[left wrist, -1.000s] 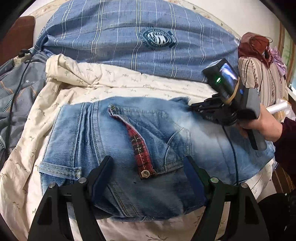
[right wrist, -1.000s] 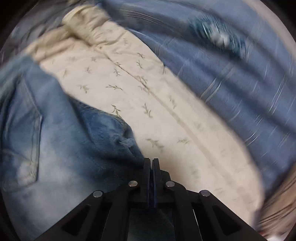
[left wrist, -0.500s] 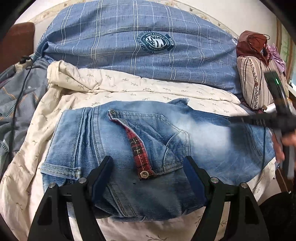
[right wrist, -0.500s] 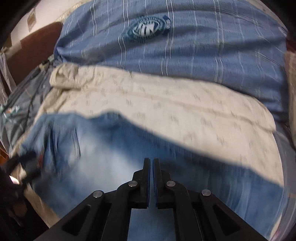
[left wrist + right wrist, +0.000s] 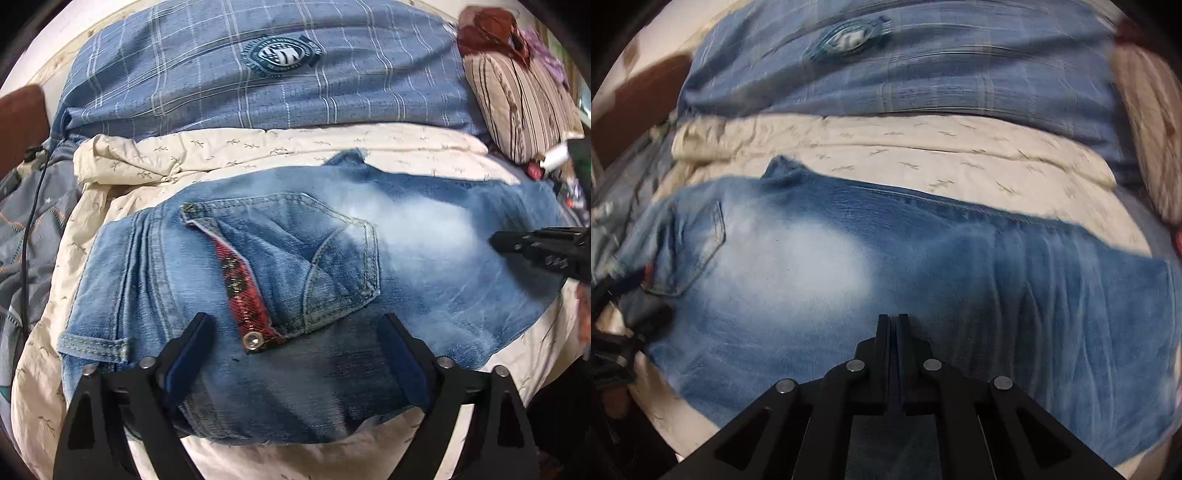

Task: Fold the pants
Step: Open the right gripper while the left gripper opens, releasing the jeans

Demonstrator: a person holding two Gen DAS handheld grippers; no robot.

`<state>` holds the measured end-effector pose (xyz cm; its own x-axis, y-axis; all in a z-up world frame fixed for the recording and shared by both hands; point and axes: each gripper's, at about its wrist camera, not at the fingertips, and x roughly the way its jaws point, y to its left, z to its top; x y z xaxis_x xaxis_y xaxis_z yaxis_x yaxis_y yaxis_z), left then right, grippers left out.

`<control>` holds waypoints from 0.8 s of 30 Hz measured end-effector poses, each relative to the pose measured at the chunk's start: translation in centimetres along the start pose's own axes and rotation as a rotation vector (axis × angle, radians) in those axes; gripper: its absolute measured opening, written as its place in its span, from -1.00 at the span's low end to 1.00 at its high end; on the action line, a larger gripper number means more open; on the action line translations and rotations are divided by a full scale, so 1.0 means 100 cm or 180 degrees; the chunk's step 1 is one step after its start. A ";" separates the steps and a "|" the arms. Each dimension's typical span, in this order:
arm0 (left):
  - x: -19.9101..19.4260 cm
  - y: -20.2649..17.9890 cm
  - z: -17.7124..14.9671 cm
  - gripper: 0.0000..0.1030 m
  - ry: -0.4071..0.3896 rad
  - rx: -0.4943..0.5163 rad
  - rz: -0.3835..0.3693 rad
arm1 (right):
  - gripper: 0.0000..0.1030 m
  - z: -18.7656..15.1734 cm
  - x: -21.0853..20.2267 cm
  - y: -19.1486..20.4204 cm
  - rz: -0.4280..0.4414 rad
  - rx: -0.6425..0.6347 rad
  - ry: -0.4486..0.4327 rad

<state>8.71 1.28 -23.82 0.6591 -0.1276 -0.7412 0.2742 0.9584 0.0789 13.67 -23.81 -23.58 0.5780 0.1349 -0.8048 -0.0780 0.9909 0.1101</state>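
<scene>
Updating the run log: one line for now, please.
jeans: flat on bed | left gripper: opening over waistband, nothing gripped | right gripper: shut, empty, over leg

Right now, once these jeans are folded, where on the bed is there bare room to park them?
The widest free patch is the cream sheet between the jeans and the blue plaid quilt. A narrower strip lies along the jeans' near edge. The striped pillow side is cluttered with small items; the grey bedding with the black cable crowds the other side.

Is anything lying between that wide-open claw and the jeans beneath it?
Nothing visible. The left gripper, its jaws opening, sits right over the jeans, with only bare denim between its fingers.
</scene>
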 end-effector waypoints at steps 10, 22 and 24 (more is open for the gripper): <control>0.015 -0.008 0.001 1.00 0.0098 0.0096 0.0080 | -0.90 -0.050 -0.029 -0.048 -0.0049 0.0324 -0.0036; 0.015 -0.002 0.004 1.00 0.0251 -0.0111 -0.0004 | -0.90 -0.088 -0.110 -0.075 0.0214 0.0881 -0.0730; 0.012 -0.006 0.005 1.00 0.0298 -0.0099 0.0072 | -0.90 -0.096 -0.120 -0.081 0.0343 0.1037 -0.0811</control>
<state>9.70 0.38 -24.46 0.5961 -0.0828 -0.7987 0.2371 0.9685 0.0766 -0.40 -33.44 -20.39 0.7661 0.1928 -0.6132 0.0880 0.9135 0.3971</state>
